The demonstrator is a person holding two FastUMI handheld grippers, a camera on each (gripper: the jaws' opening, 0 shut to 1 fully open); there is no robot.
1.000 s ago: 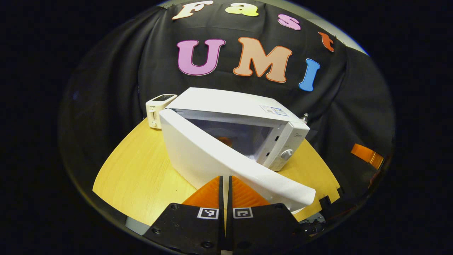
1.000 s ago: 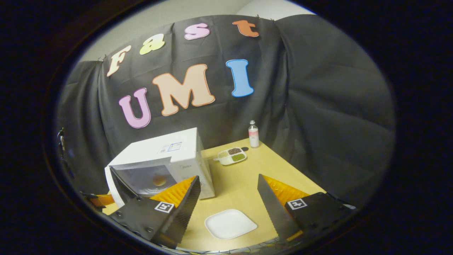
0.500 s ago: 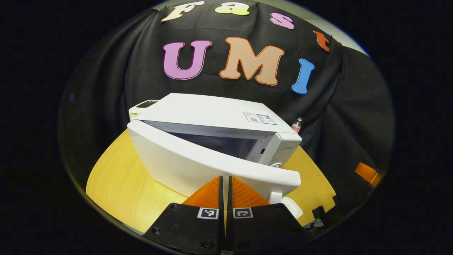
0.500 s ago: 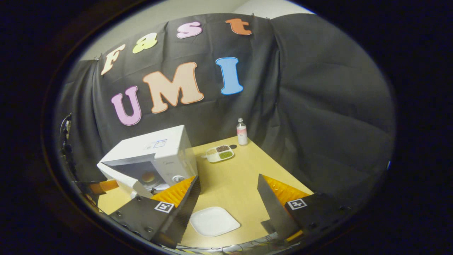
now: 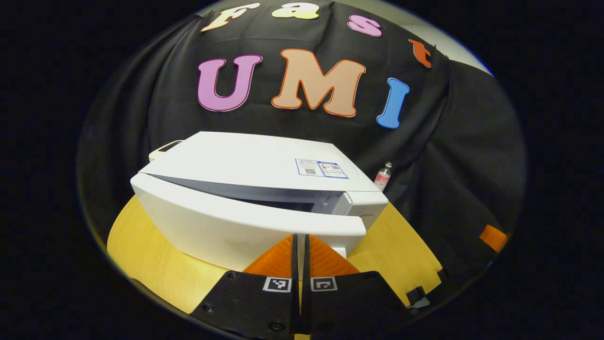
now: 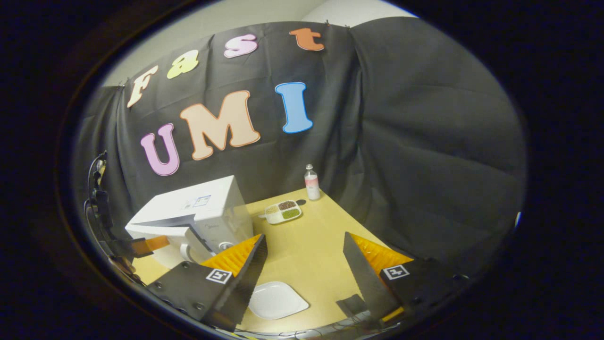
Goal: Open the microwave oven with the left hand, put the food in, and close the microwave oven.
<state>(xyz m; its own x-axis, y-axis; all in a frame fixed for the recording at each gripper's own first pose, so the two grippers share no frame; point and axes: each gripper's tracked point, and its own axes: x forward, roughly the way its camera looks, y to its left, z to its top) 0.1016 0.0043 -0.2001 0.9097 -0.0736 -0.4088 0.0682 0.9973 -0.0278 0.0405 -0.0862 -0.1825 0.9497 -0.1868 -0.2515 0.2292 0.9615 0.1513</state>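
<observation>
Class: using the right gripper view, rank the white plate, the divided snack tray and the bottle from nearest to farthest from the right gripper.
1. white plate, between the fingers, low.
2. divided snack tray, mid-table, beside the microwave.
3. bottle, far table edge by the cloth.

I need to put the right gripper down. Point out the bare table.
Bare table lies between the microwave, the divided tray and the white plate; more runs right of the tray and bottle to the cloth. It is crowded at the microwave door, where the left gripper presses.
</observation>
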